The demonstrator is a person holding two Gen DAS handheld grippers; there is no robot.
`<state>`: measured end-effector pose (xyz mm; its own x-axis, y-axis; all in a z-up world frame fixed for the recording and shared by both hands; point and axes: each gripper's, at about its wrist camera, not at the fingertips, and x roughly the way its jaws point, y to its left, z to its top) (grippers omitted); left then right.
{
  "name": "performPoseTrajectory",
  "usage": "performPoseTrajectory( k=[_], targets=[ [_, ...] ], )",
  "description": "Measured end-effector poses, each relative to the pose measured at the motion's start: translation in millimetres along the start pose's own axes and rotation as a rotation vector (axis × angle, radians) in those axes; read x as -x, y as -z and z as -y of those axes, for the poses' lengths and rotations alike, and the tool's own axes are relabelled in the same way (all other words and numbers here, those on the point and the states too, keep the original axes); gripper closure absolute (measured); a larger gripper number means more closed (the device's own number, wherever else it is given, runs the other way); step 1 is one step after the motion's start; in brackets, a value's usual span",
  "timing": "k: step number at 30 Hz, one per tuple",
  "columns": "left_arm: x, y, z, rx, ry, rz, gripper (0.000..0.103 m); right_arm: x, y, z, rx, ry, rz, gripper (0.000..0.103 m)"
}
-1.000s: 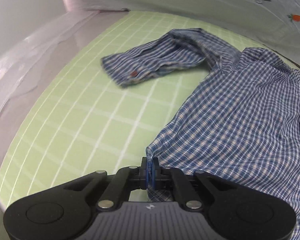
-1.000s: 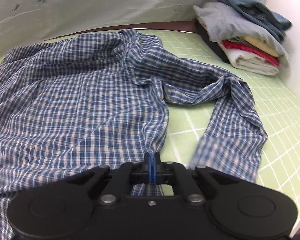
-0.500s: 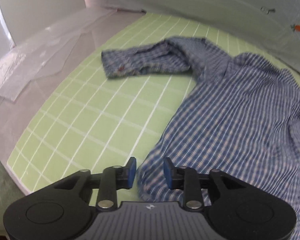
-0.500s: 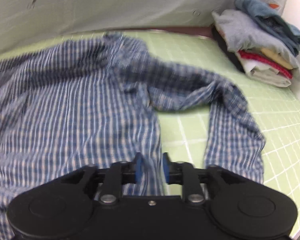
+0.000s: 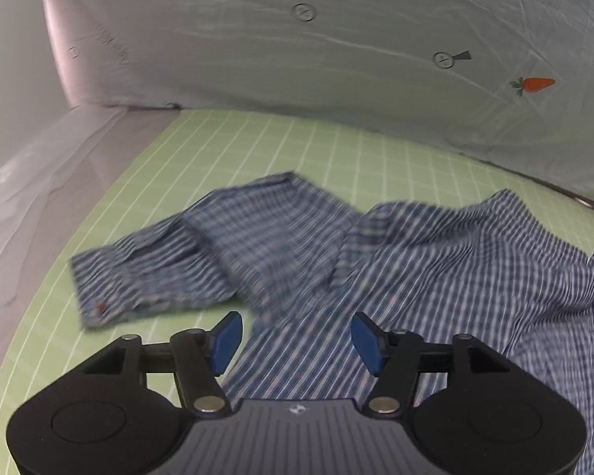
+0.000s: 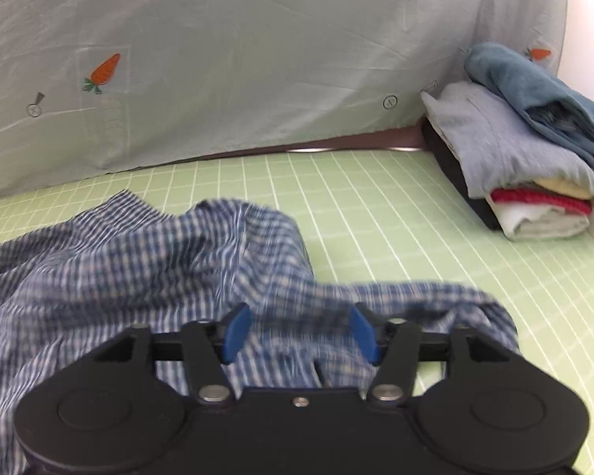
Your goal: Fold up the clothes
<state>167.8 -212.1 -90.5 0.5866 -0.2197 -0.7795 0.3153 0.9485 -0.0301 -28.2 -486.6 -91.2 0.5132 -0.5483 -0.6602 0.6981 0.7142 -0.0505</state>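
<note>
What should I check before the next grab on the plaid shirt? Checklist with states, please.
1. Left hand-held gripper free of cloth: ok, jaws opening, nothing pinched.
2. Right hand-held gripper free of cloth: ok, jaws opening, nothing pinched.
3. Plaid shirt lying flat: not ok, bunched and rumpled.
4. Left sleeve cuff reachable on the green mat: ok.
5. Folded stack apart from the shirt: ok.
6. Collar position: cannot tell, blurred.
</note>
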Motion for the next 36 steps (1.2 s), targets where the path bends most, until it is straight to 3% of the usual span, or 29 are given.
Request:
performPoseTrajectory(
  k=[2,5,7,8,9,10,16,18,22,24,26,31,36],
  targets=[
    [-15.2,-18.1,10.6,-0.019,0.015,-0.001,0.04,-16.9,-9.8,-1.1,-0.003,0.005,0.002,0.03],
    [-35.0,-44.2,28.8,-0.045,0.034,-0.014,0.04,-46.2,-22.6,2.2,0.0,0.013,-0.037,0.031],
    [-46.5,-59.3,40.0,-0.063,0.055,-0.021,0.036,-64.2,-27.2,5.2,-0.004,0.017,-0.09,0.052],
    [-52.9,-64.2,45.4,-0.077,0.067,-0.025,0.035,-72.6,-25.8,10.2,-0.03,0.006,-0.135,0.081],
    [-60.4,-67.6,50.6,-0.095,0.071,-0.034,0.034,-78.1,-20.2,16.3,-0.06,0.0,-0.171,0.095],
    [-67.9,-71.0,55.9,-0.112,0.075,-0.042,0.034,-82.7,-13.4,22.6,-0.089,-0.002,-0.203,0.097],
    [-106.0,-73.5,80.0,-0.178,0.103,-0.114,0.034,-66.3,6.9,38.4,-0.086,0.084,-0.223,0.094],
    [-113.8,-71.7,85.3,-0.195,0.109,-0.129,0.034,-58.5,0.8,41.9,-0.128,0.1,-0.205,0.075],
    [-126.3,-69.7,84.3,-0.184,0.104,-0.153,0.034,-40.0,-30.8,40.1,-0.22,0.114,-0.056,0.054],
    [-132.0,-69.7,81.2,-0.168,0.096,-0.163,0.034,-41.9,-49.8,29.7,-0.223,0.08,0.007,0.04],
    [-137.3,-69.7,77.8,-0.152,0.087,-0.172,0.034,-55.2,-66.5,14.9,-0.19,0.004,0.025,0.034],
    [-144.0,-70.3,64.5,-0.111,0.068,-0.187,0.034,-118.3,-81.4,-19.1,-0.143,-0.198,-0.113,0.036],
    [-149.2,-69.3,55.7,-0.087,0.051,-0.19,0.033,-153.9,-77.3,-43.3,-0.079,-0.185,-0.239,0.04]
  ],
)
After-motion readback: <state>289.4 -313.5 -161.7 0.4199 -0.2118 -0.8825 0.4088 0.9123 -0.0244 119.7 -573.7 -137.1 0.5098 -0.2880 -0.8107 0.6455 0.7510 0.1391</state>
